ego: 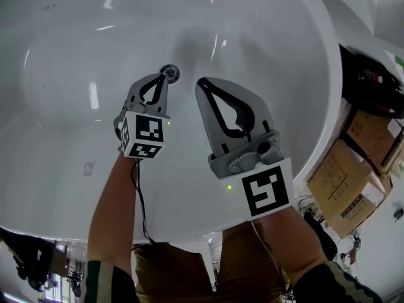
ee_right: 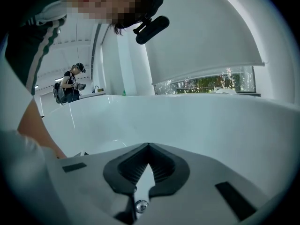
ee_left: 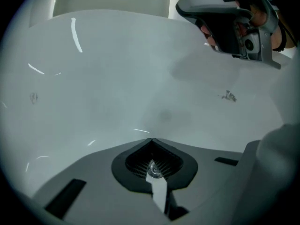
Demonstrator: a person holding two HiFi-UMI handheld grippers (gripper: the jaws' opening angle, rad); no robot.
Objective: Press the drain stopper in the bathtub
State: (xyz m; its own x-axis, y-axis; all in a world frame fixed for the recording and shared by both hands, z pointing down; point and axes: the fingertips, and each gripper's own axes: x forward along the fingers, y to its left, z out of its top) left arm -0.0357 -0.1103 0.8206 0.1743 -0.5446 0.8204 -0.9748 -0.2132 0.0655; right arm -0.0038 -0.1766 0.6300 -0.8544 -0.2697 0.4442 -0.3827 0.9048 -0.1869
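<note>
The white bathtub (ego: 69, 131) fills the head view. Its round chrome drain stopper (ego: 171, 73) sits on the tub floor near the middle. My left gripper (ego: 165, 79) is shut, and its tips sit at the stopper's near edge; whether they touch it I cannot tell. In the left gripper view the left gripper (ee_left: 151, 140) points at bare tub floor (ee_left: 117, 93) with nothing held. My right gripper (ego: 202, 83) is shut and empty, just right of the stopper and higher; it also shows as the right gripper (ee_left: 225, 18) at the top right. The right gripper (ee_right: 149, 145) faces the tub's far wall (ee_right: 211, 121).
Cardboard boxes (ego: 356, 169) and black cables (ego: 379, 87) lie outside the tub rim (ego: 328, 125) on the right. A second person (ee_right: 72, 83) stands far off beyond the tub. A small scuff (ee_left: 228, 96) marks the tub floor.
</note>
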